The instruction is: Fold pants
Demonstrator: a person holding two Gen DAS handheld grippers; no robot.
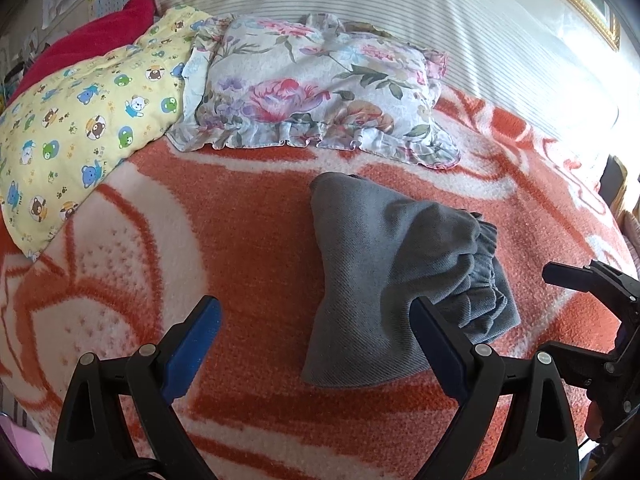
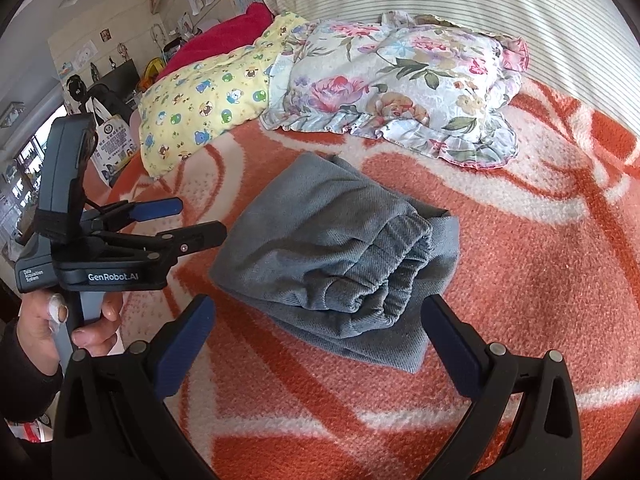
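Observation:
Grey pants [image 1: 384,264] lie folded into a thick bundle on the orange and white blanket [image 1: 248,208], elastic waistband showing at the right end. My left gripper [image 1: 316,310] hovers open just in front of the bundle, its right finger against the fabric's near side, nothing held. In the right wrist view the pants [image 2: 332,248] lie just beyond my right gripper [image 2: 319,306], which is open and empty. A hand [image 2: 92,328] holds the left gripper [image 2: 196,220] to the left of the pants, jaws apart.
A floral ruffled pillow [image 2: 400,84] lies behind the pants, a yellow bear-print quilt [image 2: 200,104] and a red blanket [image 2: 224,40] to its left. A striped cushion [image 2: 480,4] backs the bed. Room clutter and a bag [image 2: 114,140] stand beyond the left edge.

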